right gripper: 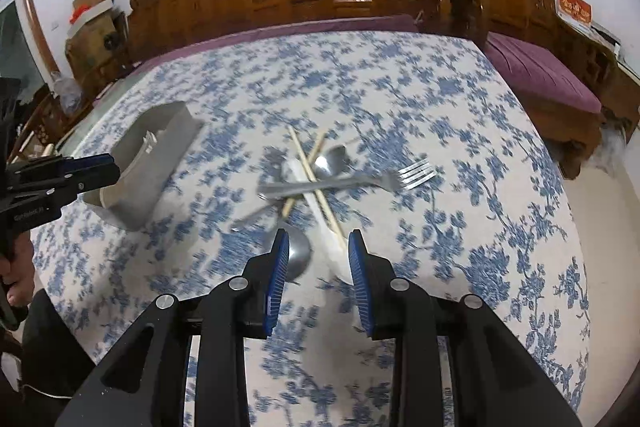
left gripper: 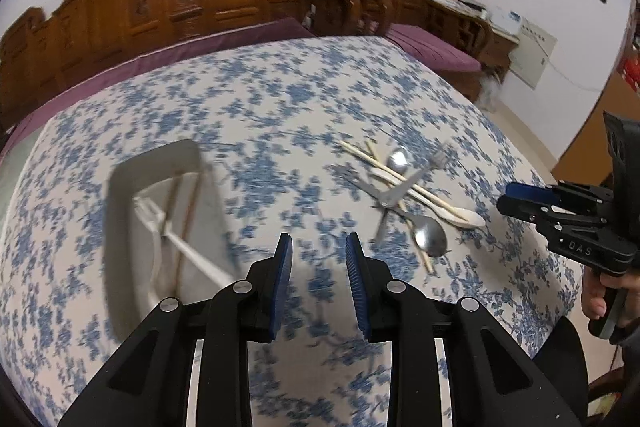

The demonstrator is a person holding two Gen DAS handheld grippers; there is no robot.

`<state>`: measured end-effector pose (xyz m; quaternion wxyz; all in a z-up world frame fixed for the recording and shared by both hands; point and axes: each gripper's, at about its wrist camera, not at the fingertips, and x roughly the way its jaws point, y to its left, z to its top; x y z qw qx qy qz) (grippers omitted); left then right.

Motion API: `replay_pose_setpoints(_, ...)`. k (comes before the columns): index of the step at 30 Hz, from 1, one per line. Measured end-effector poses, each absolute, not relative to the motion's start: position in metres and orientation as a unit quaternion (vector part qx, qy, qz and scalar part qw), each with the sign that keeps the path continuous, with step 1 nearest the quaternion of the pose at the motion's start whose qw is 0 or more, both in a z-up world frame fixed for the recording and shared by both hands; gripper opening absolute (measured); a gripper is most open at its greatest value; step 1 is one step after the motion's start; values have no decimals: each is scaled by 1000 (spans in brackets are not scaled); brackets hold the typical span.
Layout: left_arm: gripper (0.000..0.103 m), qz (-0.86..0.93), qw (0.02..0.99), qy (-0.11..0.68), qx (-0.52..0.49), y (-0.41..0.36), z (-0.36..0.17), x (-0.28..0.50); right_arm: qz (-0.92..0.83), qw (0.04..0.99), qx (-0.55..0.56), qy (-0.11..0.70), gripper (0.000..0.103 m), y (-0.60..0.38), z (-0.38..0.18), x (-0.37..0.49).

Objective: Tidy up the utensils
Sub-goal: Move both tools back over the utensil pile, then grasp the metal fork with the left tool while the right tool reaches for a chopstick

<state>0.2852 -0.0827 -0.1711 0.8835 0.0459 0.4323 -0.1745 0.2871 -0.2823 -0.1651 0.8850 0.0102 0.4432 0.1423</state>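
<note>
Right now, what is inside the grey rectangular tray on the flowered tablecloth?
The grey rectangular tray holds a white plastic fork and brown chopsticks. Blur hides more detail. In the right wrist view, its wall covers most of the contents.

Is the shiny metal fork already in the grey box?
No, the metal fork lies on the tablecloth in the pile, outside the grey box.
</note>
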Motion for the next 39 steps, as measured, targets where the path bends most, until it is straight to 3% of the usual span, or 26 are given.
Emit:
replay_pose_setpoints(18,26,-251,846,448,145,-208,-224,348,110,880,68,457,33,-334,-177,299)
replay_pose_setpoints(34,26,-257,820,468,205,-237,-249,368,103,878,93,457,33,-348,-178,302)
replay_pose_setpoints(39,18,-249,811,479,228,-248,-249,373,103,880,92,455,33,-347,-177,301)
